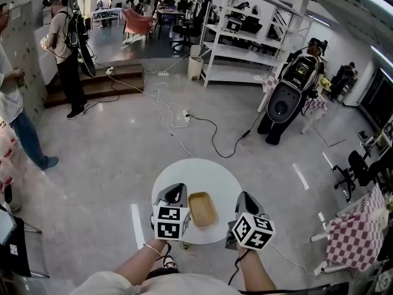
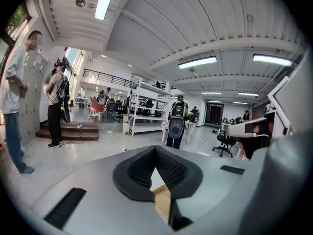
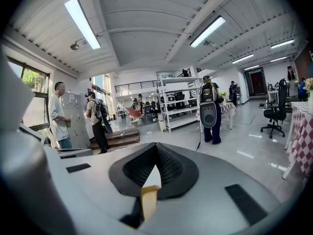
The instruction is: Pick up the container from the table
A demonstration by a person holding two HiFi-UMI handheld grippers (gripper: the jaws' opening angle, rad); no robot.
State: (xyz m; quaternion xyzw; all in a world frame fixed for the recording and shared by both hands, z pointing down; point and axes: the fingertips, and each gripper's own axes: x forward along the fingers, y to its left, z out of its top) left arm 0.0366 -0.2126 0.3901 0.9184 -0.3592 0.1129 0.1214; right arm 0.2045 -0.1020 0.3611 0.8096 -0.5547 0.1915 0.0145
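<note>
The container (image 1: 202, 209) lies over the round surface (image 1: 196, 171), between the left tongs (image 1: 178, 194) and the right tongs (image 1: 246, 201). Each is pinched shut on a thin side wall of it. Whether it has cleared the surface I cannot quite tell. For a good lift, I judge both sides should rise together and level, with the spacing held, so the walls neither bend nor slip free.

White shelving (image 1: 245, 35) stands beyond a black cable (image 1: 214, 145) snaking over the floor (image 1: 110, 165), with a backpack-wearing person (image 1: 64, 54) at the far left.
</note>
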